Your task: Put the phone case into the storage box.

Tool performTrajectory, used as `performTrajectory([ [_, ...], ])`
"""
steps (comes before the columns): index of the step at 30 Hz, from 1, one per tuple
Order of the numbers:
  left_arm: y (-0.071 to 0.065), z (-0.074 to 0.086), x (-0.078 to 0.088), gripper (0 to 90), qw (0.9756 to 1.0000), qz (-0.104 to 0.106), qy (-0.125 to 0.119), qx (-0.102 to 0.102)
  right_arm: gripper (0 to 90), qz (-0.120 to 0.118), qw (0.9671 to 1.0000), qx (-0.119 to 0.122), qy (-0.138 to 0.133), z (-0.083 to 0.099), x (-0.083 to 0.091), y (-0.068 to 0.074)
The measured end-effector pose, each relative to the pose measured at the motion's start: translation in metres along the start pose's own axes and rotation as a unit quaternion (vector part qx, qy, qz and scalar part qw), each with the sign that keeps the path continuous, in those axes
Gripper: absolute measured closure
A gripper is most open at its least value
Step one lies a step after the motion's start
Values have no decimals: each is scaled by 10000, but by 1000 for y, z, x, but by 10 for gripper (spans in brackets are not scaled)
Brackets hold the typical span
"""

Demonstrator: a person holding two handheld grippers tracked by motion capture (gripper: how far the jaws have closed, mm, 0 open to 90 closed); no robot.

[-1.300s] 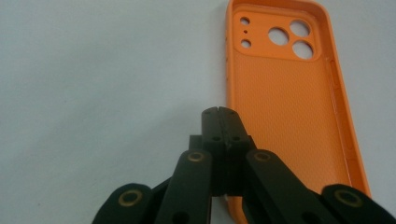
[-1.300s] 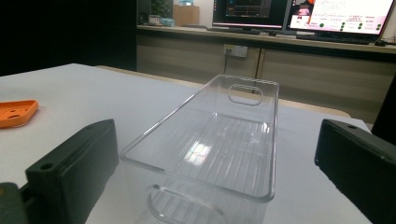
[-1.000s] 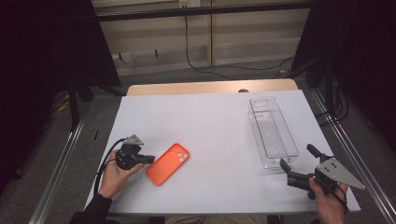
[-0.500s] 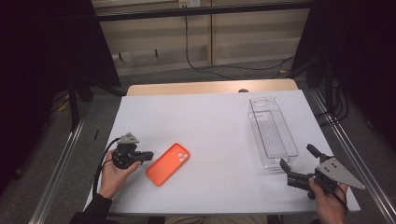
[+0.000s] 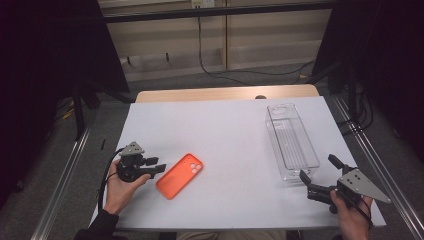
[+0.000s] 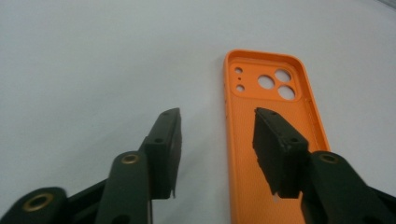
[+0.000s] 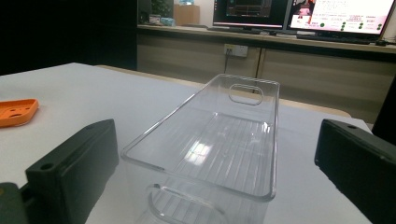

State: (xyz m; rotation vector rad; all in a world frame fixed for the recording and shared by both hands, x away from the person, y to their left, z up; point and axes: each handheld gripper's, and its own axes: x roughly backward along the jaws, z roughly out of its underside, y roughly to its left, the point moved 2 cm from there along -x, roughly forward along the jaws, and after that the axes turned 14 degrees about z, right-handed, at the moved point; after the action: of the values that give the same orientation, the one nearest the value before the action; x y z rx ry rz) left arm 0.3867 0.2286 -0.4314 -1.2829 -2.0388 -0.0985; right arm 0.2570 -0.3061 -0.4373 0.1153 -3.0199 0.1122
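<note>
White table (image 5: 235, 130), seen from above. Orange phone case (image 5: 180, 175) lying flat, inner side up, on left half of table, camera-hole end pointing away toward upper right. Left gripper (image 5: 156, 167) held low in left hand (image 5: 120, 187) at near-left part of table, pointing right, tips just beside near end of case. In left gripper view, left gripper (image 6: 217, 144) partly open, jaws just been opening, nothing clamped; right-hand jaw hovering over case (image 6: 271, 140) interior, left-hand jaw over bare table, case's long left edge in the gap, pads not pressing it. Camera cutouts visible at far end of case. Clear plastic bin (image 5: 291, 141) on right half of table, long axis running away from person, empty, handle cutout at far end. Right gripper (image 5: 317, 175) in right hand (image 5: 350, 212) at near-right corner, grey three-cornered plate on top, pointing at near end of bin. In right gripper view, right gripper (image 7: 217, 158) wide open, jaws standing either side of bin's (image 7: 210, 149) near end, not touching it, holding nothing. Case (image 7: 16, 112) far off at left edge of that view, well apart from bin.
</note>
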Motion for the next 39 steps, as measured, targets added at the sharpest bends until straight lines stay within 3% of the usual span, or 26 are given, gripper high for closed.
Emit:
performTrajectory([
  [2, -1, 0, 0, 486, 10000, -54, -27, -8, 0, 12, 10000, 14, 8, 0, 0, 0],
  [4, -1, 0, 0, 367, 9999, -112, -13, -28, 0, 8, 10000, 6, -4, 0, 0, 0],
  [8, -3, -1, 1, 215, 9997, -175, -138, 26, 0, 5, 10000, 5, -5, 0, 0, 0],
  [16, -9, -1, 6, 52, 9997, 121, -187, -24, 0, 12, 10000, 0, -13, 0, 0, 0],
  [23, -16, 1, 4, 48, 9992, 401, -44, 17, 0, 11, 10000, 2, -4, 0, 0, 0],
  [27, -19, 2, -1, 49, 9997, 201, 169, 13, 0, 14, 10000, -10, -22, 0, 0, 0],
  [39, -25, -3, -15, 55, 9982, 353, 478, -107, 0, 7, 10000, 2, 0, 0, 0, 0],
])
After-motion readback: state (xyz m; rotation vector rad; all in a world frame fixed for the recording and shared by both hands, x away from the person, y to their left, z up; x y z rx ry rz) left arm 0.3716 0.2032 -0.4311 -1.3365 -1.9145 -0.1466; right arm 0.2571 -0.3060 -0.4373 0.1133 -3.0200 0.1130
